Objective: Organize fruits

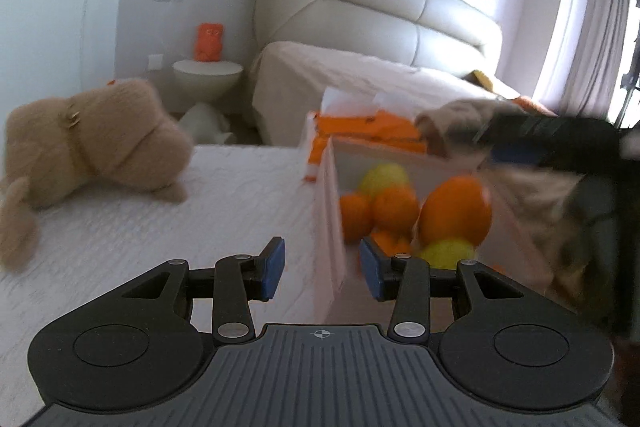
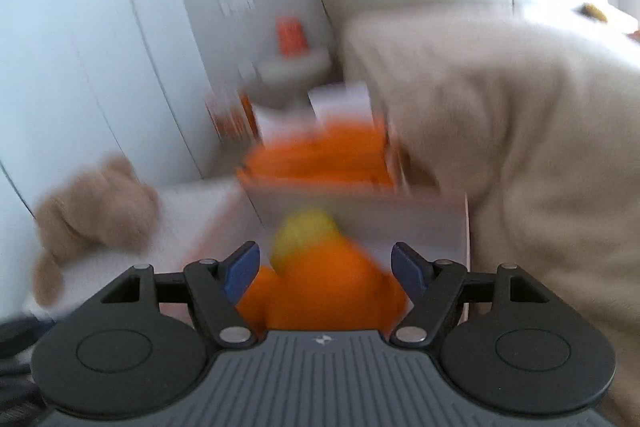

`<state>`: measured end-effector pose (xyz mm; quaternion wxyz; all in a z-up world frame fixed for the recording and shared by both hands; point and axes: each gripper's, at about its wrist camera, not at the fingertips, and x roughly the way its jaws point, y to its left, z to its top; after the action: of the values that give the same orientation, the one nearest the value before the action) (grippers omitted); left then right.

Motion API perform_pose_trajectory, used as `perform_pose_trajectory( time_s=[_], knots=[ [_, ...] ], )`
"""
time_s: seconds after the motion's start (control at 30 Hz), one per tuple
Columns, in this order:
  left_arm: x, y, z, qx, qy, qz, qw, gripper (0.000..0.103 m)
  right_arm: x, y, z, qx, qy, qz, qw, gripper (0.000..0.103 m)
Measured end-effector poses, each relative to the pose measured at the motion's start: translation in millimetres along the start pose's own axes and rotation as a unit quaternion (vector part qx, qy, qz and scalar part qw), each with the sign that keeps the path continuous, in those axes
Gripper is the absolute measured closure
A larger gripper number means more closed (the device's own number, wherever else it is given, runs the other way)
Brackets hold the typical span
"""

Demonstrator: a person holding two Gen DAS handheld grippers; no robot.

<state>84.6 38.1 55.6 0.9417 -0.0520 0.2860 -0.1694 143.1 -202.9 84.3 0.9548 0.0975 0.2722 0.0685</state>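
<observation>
Fingers of the left gripper [image 1: 322, 269] stand parted, straddling the white box [image 1: 329, 223] wall without gripping. Right gripper [image 2: 323, 269] hangs spread wide over oranges [image 2: 320, 291] and a lemon [image 2: 302, 235] piled inside that box.

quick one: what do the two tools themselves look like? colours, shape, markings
Both match. The left tool and right tool have black linkage arms with silver rivets, blue pads on the fingertips, two round black discs, and a ribbed grey centre plate bearing a small white mark. No cables visible.
</observation>
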Motion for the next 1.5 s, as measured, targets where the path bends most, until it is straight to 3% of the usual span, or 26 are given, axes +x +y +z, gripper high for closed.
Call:
perform_pose_trajectory(
  time_s=[0.07, 0.2, 0.3, 0.47, 0.77, 0.83, 0.93, 1.5],
  knots=[
    [-5.3, 1.2, -12.8, -0.001, 0.014, 0.02, 0.9997, 0.057, -25.9, 7.2, -3.7, -0.007, -0.033, 0.007, 0.999, 0.029],
    [-9.8, -0.3, -45.6, 0.009, 0.052, 0.056, 0.9971, 0.057, -65.2, 26.7, -39.3, -0.028, -0.032, -0.005, 0.999, 0.029],
    [-14.9, -7.2, -65.8, 0.03, 0.058, 0.078, 0.9948, 0.057, -79.6, 31.8, -85.4, -0.03, 0.0, -0.006, 1.0, 0.028],
    [-21.2, -14.7, -77.8, 0.035, 0.04, 0.102, 0.9933, 0.056, -62.7, 42.3, -139.3, -0.062, 0.07, -0.013, 0.996, 0.028],
    [-16.9, -21.5, -80.4, 0.037, 0.037, 0.124, 0.9909, 0.056, -43.6, 47.1, -146.0, -0.074, 0.08, -0.031, 0.994, 0.028],
    [-17.0, -23.5, -81.3, 0.042, 0.037, 0.128, 0.9902, 0.056, -41.6, 48.6, -146.4, -0.091, 0.081, -0.029, 0.992, 0.019],
    [-16.9, -27.3, -82.4, 0.051, 0.036, 0.135, 0.9889, 0.056, -39.7, 49.9, -151.9, -0.107, 0.072, -0.029, 0.991, 0.014],
    [-17.3, -24.7, -81.9, 0.04, 0.035, 0.129, 0.9903, 0.055, -40.4, 46.7, -152.9, -0.1, 0.069, -0.027, 0.992, 0.012]
  ],
)
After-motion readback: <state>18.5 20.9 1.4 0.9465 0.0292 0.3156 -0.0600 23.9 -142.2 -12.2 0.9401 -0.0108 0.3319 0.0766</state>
